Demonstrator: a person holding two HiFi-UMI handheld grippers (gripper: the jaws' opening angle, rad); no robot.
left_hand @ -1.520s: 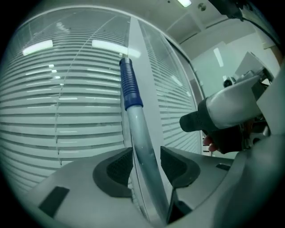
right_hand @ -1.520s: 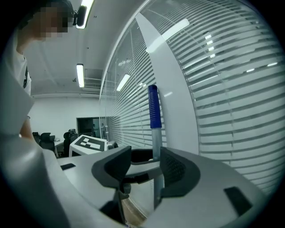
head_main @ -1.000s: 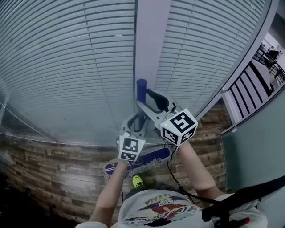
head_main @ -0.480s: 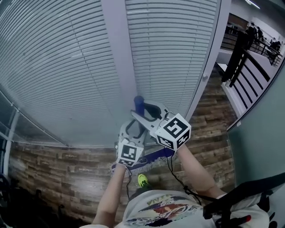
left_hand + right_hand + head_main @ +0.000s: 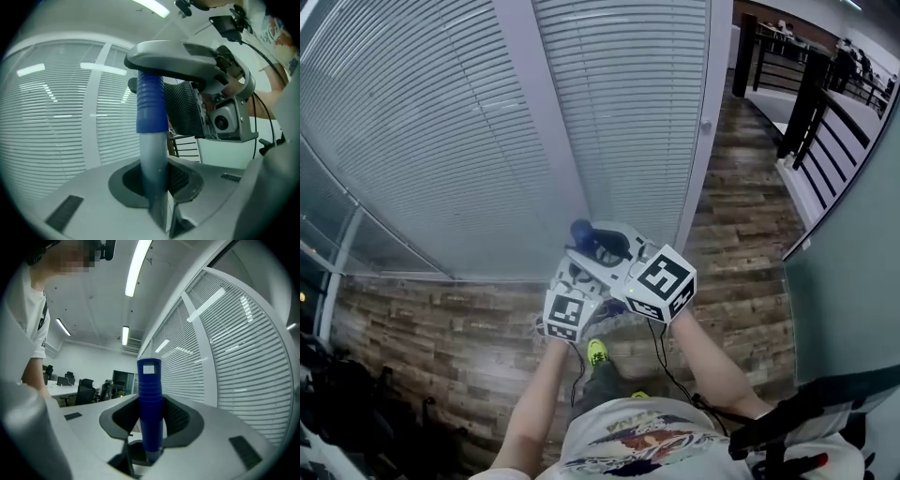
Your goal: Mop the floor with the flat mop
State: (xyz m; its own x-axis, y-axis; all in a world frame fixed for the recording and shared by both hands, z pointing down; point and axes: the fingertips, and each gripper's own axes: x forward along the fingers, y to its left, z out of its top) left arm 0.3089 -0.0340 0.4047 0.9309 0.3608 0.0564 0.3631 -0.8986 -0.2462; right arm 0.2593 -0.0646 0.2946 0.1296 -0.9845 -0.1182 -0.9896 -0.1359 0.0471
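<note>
Left claw point(image 5: 155, 180) and right claw point(image 5: 151, 430), jaws just closing, clench the mop handle point(image 5: 150, 108), seemingly firmly.

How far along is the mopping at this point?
Done: cannot tell; the brown wood-plank floor shows no clear wet track. In hand: both jaws have just been closing, the left hand-held gripper on the flat mop's grey pole, the right hand-held gripper on its blue ribbed grip. Left: likely most of the visible floor along the white slatted blinds.

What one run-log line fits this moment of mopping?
left gripper: jaws just closing, clamped on mop handle | right gripper: jaws just closing, clamped on blue grip | floor: wood planks
</note>
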